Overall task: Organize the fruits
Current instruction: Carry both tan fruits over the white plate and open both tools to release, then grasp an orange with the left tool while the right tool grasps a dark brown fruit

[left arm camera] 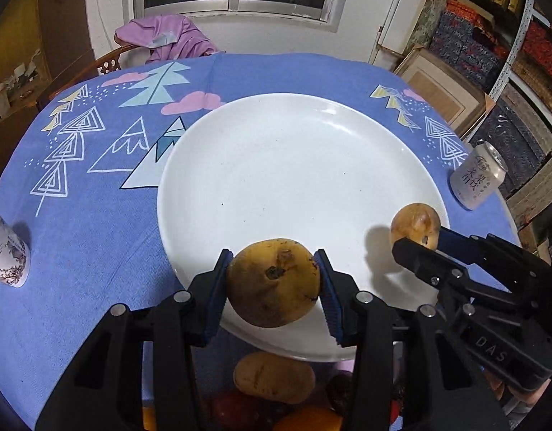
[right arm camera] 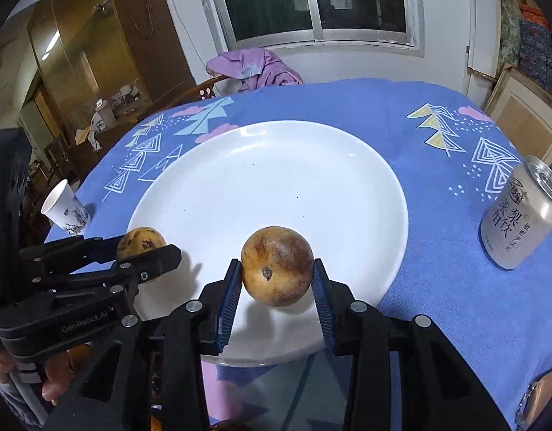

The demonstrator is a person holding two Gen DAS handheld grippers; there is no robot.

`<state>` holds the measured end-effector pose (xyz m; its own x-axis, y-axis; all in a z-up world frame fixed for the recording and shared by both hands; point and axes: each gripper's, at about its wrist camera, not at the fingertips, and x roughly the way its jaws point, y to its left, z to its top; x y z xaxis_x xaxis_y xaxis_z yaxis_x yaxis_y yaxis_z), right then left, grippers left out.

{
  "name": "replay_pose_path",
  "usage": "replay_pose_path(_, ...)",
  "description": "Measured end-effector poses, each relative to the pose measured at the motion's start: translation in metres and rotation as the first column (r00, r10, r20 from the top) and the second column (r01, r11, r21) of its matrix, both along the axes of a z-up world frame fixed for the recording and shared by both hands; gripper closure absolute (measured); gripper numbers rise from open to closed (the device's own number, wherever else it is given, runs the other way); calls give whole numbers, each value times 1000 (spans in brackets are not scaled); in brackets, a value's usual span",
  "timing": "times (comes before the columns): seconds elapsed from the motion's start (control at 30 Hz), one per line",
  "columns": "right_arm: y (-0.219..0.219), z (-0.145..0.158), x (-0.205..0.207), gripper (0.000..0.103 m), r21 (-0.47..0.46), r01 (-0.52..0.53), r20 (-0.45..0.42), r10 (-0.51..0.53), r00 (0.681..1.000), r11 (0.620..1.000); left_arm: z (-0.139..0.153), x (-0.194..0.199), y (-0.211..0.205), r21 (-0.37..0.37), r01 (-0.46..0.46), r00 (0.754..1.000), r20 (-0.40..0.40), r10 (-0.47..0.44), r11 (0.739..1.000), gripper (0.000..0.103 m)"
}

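Fruits: two brownish-yellow round ones are held in the air over the near part of one large white plate (left arm camera: pixel 293 165), each pinched between the blue-padded jaws of its own tool. The left gripper (left arm camera: pixel 274 283) clamps the larger fruit (left arm camera: pixel 274 282); the right gripper (right arm camera: pixel 276 280) clamps the smaller fruit (right arm camera: pixel 277 265). More fruit (left arm camera: pixel 274 377) lies below the plate's near rim, half hidden behind the tools and hard to count. One paper cup (right arm camera: pixel 65 212) and one drink can (right arm camera: pixel 520 222) stand on the worktop's blue tree-patterned cloth (left arm camera: pixel 96 237). Behind are a window (right arm camera: pixel 311 0) and a chair draped with purple clothing (left arm camera: pixel 168 37).
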<state>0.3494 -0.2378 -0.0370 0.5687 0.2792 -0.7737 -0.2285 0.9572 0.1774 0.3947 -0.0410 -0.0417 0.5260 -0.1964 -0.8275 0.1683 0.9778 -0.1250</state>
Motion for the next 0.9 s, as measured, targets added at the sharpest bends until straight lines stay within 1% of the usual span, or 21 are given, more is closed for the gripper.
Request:
replay_pose_path(0.07, 2, -4, 2, 62, -3, -2, -3, 2, 1000, 1000, -5, 5, -1, 9, -4, 1000, -8, 4, 1000, 58)
replay_pose_path(0.13, 0, 0, 1, 60, 0, 3, 10, -3, 1000, 1000, -6, 7, 0, 6, -10, 1000, -15, 10, 1000, 57)
replay_pose_path(0.2, -7, 13, -5, 59, 18, 22, 44, -23, 999, 1000, -1, 4, 5, -1, -23, 1000, 0, 23, 1000, 46)
replay_pose_path(0.23, -12, 21, -9, 59, 34, 29, 63, -31, 998, 999, 7, -1, 9, -6, -36, 999, 23, 36, 999, 35)
replay_pose_path(0.27, -16, 31, -16, 59, 51, 31, 82, -35, 996, 998, 15, -7, 13, -10, -45, 998, 46, 45, 999, 31)
replay_pose_path(0.37, -31, 62, -46, 59, 97, 35, 153, -50, 987, 995, 45, -33, 27, -13, -59, 992, 112, 60, 998, 30)
replay_pose_path(0.4, -37, 72, -62, 57, 119, 35, 177, -56, 983, 992, 56, -47, 33, -14, -66, 988, 139, 68, 998, 28)
replay_pose_path(0.43, -41, 78, -76, 54, 133, 34, 194, -60, 979, 991, 64, -61, 39, -12, -74, 984, 164, 75, 997, 22)
replay_pose_path(0.47, -46, 82, -91, 47, 143, 36, 212, -67, 975, 989, 71, -75, 46, -9, -86, 977, 193, 86, 996, 17)
replay_pose_path(0.5, -52, 84, -108, 40, 151, 42, 236, -77, 969, 988, 75, -91, 53, -3, -102, 970, 223, 100, 995, 14)
replay_pose_path(0.53, -57, 84, -125, 38, 153, 51, 258, -90, 962, 987, 78, -110, 61, 8, -121, 960, 254, 115, 993, 11)
replay_pose_path(0.57, -61, 81, -139, 36, 149, 62, 274, -102, 956, 987, 78, -128, 68, 24, -139, 952, 280, 127, 990, 11)
replay_pose_path(0.63, -71, 70, -167, 36, 150, 84, 295, -125, 947, 985, 70, -156, 78, 49, -160, 945, 297, 139, 986, 11)
replay_pose_path(0.73, -84, 44, -197, 35, 176, 97, 294, -146, 945, 980, 43, -191, 89, 83, -174, 949, 281, 144, 981, 11)
replay_pose_path(0.8, -88, 30, -206, 35, 180, 107, 277, -155, 948, 978, 27, -207, 92, 68, -158, 956, 262, 135, 985, 11)
replay_pose_path(0.87, -90, 21, -211, 35, 171, 109, 258, -152, 954, 979, 14, -223, 91, 40, -132, 959, 256, 118, 990, 11)
replay_pose_path(0.9, -89, 18, -214, 35, 168, 110, 254, -151, 955, 980, 10, -229, 88, 38, -118, 961, 256, 105, 992, 11)
